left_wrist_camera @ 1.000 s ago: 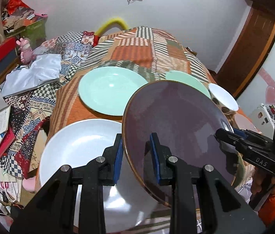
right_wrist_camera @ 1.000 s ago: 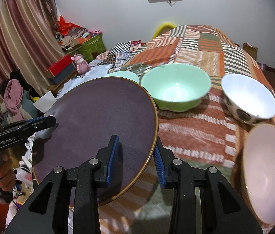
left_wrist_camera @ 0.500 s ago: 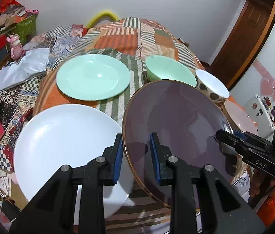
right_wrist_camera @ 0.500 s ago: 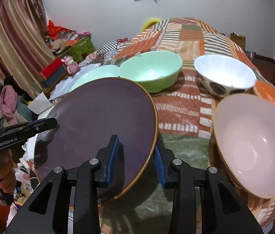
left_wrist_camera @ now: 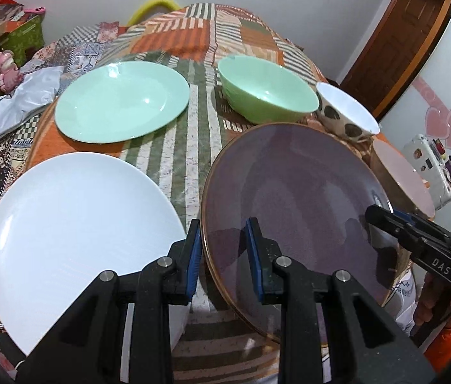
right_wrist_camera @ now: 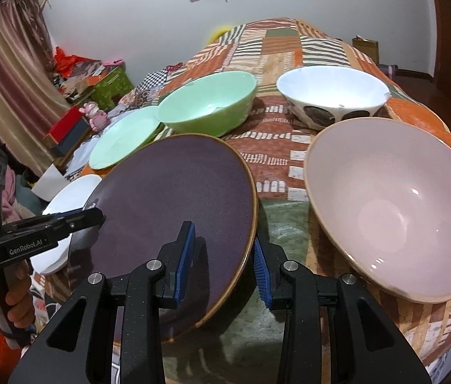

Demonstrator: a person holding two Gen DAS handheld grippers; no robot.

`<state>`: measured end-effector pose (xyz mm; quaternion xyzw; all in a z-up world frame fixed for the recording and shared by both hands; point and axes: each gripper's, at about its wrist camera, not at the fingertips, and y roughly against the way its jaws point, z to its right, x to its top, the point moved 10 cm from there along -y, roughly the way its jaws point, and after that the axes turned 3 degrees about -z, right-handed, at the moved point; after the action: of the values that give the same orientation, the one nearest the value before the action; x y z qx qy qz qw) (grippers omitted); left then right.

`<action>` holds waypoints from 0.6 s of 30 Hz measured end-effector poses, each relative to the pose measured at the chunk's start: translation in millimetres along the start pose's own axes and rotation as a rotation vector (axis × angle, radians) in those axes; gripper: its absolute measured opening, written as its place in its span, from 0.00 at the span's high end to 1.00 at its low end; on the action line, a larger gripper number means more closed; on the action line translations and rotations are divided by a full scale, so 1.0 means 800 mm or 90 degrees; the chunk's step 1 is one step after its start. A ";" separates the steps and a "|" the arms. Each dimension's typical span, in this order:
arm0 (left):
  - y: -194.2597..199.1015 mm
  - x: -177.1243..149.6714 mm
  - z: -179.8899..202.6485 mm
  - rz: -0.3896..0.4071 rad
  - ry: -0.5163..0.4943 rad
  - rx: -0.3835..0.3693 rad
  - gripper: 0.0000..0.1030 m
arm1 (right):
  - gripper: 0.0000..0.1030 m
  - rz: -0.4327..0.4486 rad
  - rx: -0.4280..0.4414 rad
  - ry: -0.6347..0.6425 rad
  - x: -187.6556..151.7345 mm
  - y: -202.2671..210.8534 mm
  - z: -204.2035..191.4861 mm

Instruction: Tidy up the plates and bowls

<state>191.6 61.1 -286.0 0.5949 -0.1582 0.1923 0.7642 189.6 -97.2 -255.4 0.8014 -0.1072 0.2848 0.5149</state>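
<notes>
Since the earlier frames the purple plate (left_wrist_camera: 292, 198) has come lower and nearer, with more of the patchwork cloth (left_wrist_camera: 190, 128) now showing around it. Both tongs grip it: the left gripper (left_wrist_camera: 222, 252) is closed across its left rim, the right gripper (right_wrist_camera: 222, 256) across its right rim, blue pads either side of the edge. The plate is tilted above the near cloth. The white plate (left_wrist_camera: 71, 224) lies left, the pink bowl (right_wrist_camera: 398, 204) right, the green plate (left_wrist_camera: 123, 105), green bowl (left_wrist_camera: 267, 92) and spotted bowl (right_wrist_camera: 331, 99) beyond.
</notes>
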 end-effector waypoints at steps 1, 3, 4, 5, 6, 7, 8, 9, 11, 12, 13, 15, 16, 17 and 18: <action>-0.003 0.000 0.000 -0.002 -0.001 0.000 0.74 | 0.69 0.000 -0.002 -0.002 0.001 -0.001 0.002; -0.008 0.000 0.002 -0.006 -0.003 0.000 0.74 | 0.69 0.000 -0.008 -0.008 0.000 -0.003 0.004; -0.010 -0.001 0.003 -0.007 -0.003 0.000 0.74 | 0.69 -0.001 -0.009 -0.013 -0.001 -0.005 0.006; -0.011 -0.001 0.003 -0.009 -0.003 0.000 0.74 | 0.69 -0.002 -0.012 -0.017 -0.003 -0.006 0.007; -0.015 -0.001 0.003 -0.012 -0.004 0.000 0.74 | 0.69 -0.001 -0.013 -0.019 -0.002 -0.007 0.009; -0.017 -0.001 0.004 -0.014 -0.004 0.000 0.74 | 0.69 0.000 -0.015 -0.021 -0.003 -0.007 0.011; -0.019 -0.002 0.004 -0.017 -0.004 0.000 0.74 | 0.69 0.001 -0.016 -0.022 -0.002 -0.008 0.012; -0.022 -0.002 0.004 -0.019 -0.004 0.002 0.74 | 0.69 0.002 -0.015 -0.023 -0.002 -0.008 0.012; -0.026 -0.001 0.005 -0.019 -0.006 0.006 0.74 | 0.69 0.002 -0.017 -0.023 -0.001 -0.009 0.014; -0.026 -0.001 0.005 -0.018 -0.006 0.007 0.74 | 0.69 0.000 -0.018 -0.021 -0.001 -0.010 0.014; -0.027 0.000 0.006 -0.018 -0.006 0.007 0.74 | 0.69 0.000 -0.018 -0.020 -0.002 -0.011 0.014; -0.028 0.001 0.005 -0.017 -0.005 0.005 0.74 | 0.69 -0.003 -0.018 -0.018 -0.002 -0.012 0.015; -0.028 0.001 0.005 -0.018 -0.004 0.003 0.74 | 0.69 -0.003 -0.017 -0.016 -0.003 -0.012 0.015; -0.029 0.000 0.004 -0.019 -0.004 0.003 0.74 | 0.69 -0.004 -0.017 -0.014 -0.003 -0.012 0.015; -0.030 0.000 0.004 -0.020 -0.005 0.005 0.74 | 0.69 -0.005 -0.016 -0.013 -0.001 -0.012 0.014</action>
<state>203.4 52.6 -305.2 0.6007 -0.1512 0.1788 0.7644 196.9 -102.9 -266.7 0.7981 -0.1127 0.2730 0.5252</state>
